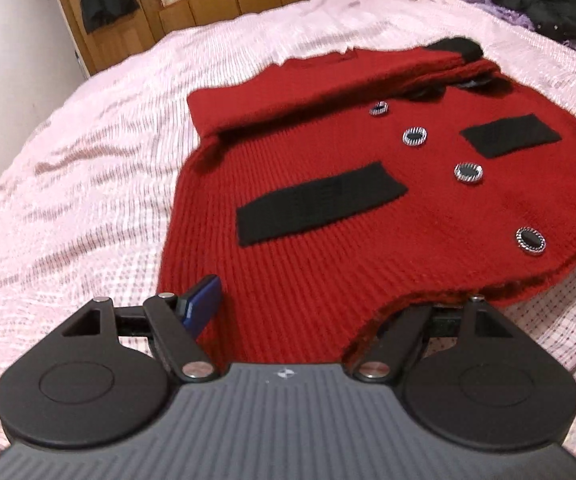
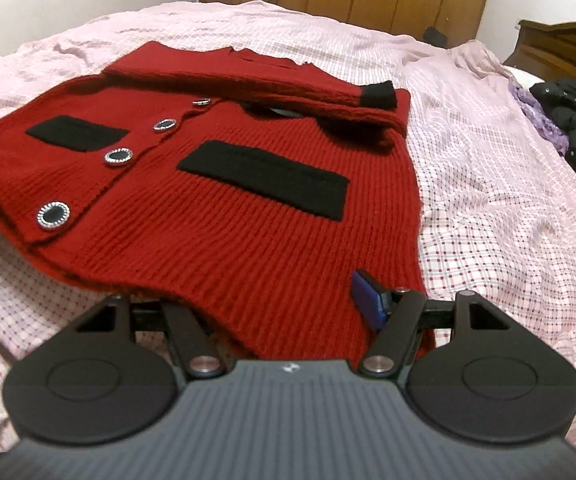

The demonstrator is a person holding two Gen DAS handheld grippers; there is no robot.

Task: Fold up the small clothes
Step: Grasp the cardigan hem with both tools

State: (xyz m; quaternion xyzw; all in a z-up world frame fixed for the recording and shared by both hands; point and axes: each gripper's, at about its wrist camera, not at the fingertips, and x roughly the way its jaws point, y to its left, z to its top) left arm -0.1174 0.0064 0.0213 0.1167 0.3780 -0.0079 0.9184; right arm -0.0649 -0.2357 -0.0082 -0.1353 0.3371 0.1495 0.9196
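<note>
The red cardigan (image 1: 367,208) is lying on the checked bedspread (image 1: 68,200) with 2 sleeves folded across its top, while the left gripper (image 1: 311,300) and right gripper (image 2: 272,300) are straddling its near hem, jaws wide, apparently gripping nothing, probably readying a lengthwise fold.

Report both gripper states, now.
Left gripper: open, red cardigan hem lying across its gap, one finger hidden beneath.
Right gripper: open, the same hem across its gap, not clamped.
</note>
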